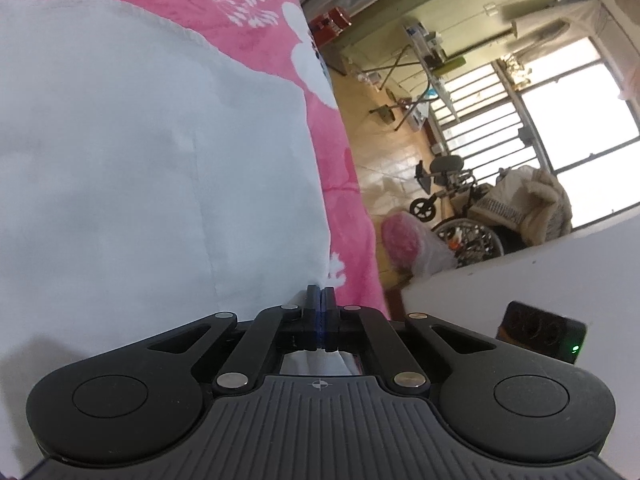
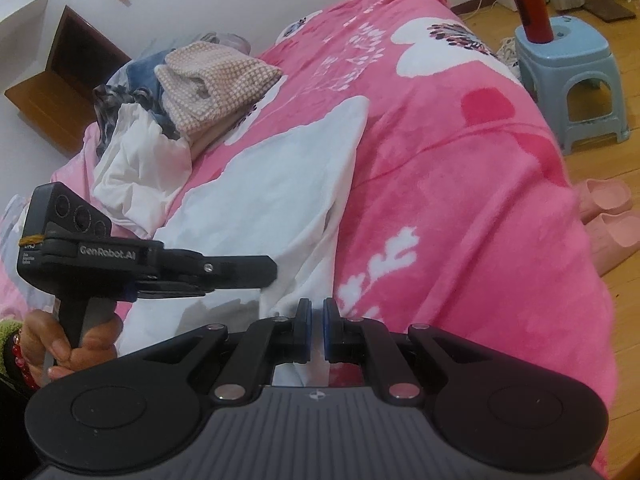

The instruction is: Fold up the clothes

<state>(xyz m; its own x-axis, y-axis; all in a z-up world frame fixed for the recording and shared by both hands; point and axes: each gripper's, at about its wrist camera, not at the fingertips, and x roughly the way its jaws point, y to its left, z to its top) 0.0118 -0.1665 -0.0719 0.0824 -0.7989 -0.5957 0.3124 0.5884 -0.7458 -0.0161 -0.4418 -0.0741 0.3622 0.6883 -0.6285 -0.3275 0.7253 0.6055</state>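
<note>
One white garment (image 2: 288,184) on one pink bed (image 2: 460,208); one clothes pile (image 2: 188,92); one blue stool (image 2: 568,76); two pink slippers (image 2: 608,208).

Two wrist cameras looking down low over the bed

The left one is sitting close above the white cloth (image 1: 140,168), rolled sideways, so the floor and window (image 1: 560,100) are standing on edge at right. The right one is looking along the pink blanket (image 2: 460,200) toward the stool (image 2: 568,80), taking in that same cloth (image 2: 280,184) and the left gripper (image 2: 264,270).

Daylight window (image 1: 560,92) blown out; fisheye edges warped, perhaps slightly soft.
</note>
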